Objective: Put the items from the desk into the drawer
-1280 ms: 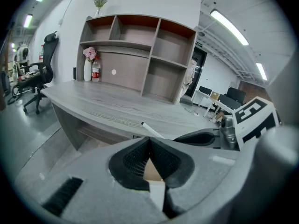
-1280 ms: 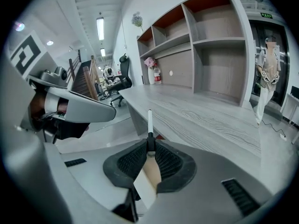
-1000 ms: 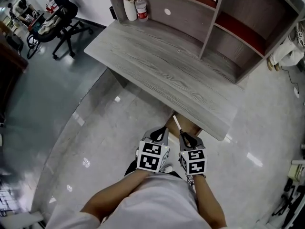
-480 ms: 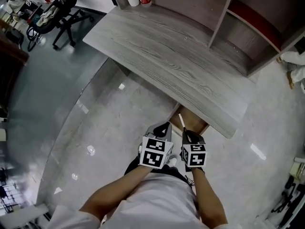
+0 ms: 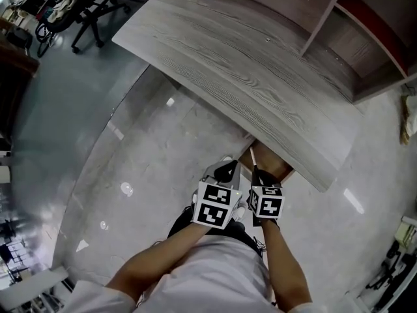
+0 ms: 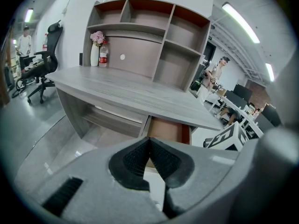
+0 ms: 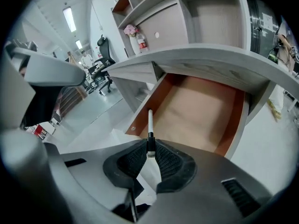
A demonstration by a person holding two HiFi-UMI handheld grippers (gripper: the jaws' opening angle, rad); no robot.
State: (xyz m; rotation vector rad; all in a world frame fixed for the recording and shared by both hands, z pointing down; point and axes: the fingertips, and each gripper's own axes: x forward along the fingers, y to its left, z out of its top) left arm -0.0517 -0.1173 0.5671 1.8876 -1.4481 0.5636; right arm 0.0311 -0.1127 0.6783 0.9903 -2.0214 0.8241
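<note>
The right gripper (image 7: 149,149) has its jaws clamped on the dark end of a slim white pen (image 7: 150,124), which sticks out ahead over the near edge of the open brown drawer (image 7: 198,108). The drawer sits under the grey wood-grain desk (image 5: 247,77). Just beside, the left gripper (image 6: 150,146) has its jaws pressed together, with nothing between them.

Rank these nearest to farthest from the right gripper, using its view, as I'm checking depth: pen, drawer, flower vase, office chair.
1. pen, clamped between the jaws.
2. drawer, open just ahead, under the desk.
3. flower vase, desk's far end, left.
4. office chair, past the desk, left.
</note>
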